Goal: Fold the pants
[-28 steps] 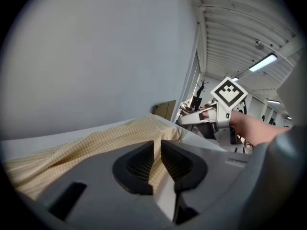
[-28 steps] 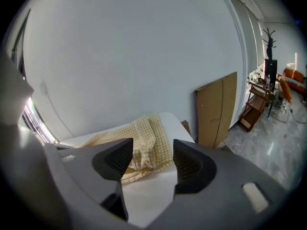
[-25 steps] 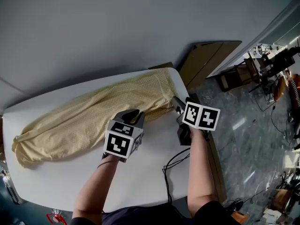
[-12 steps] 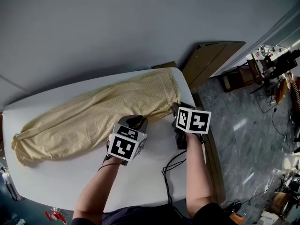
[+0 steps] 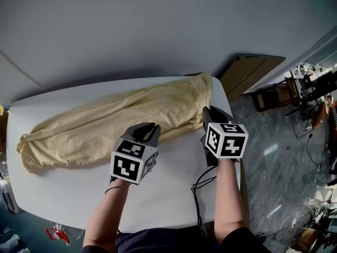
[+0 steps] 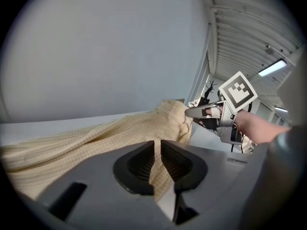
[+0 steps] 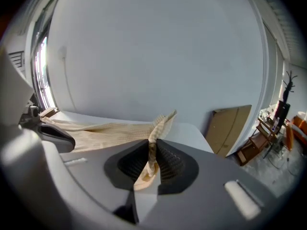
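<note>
Head view looks steeply down over the white rounded table point(image 5: 163, 194); both gripper views sit low at tabletop, close behind their jaws, facing the grey wall point(image 7: 158, 56), sharing the pale-yellow checked cloth pants point(image 6: 72, 143).

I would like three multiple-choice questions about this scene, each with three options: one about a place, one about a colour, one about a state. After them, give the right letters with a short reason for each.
1. Where do the pants lie?
A. in a laundry basket
B. on the white table
C. on a hanger

2. What colour are the pants?
A. dark blue
B. black
C. pale yellow

3. What is between the jaws of the right gripper?
A. nothing
B. a fold of the pants
C. a cup

Answers:
1 B: the head view shows them stretched out along the table.
2 C: the cloth is pale yellow with a fine check in every view.
3 B: the right gripper view shows its closing jaws with the fabric pinched between the pads.
</note>
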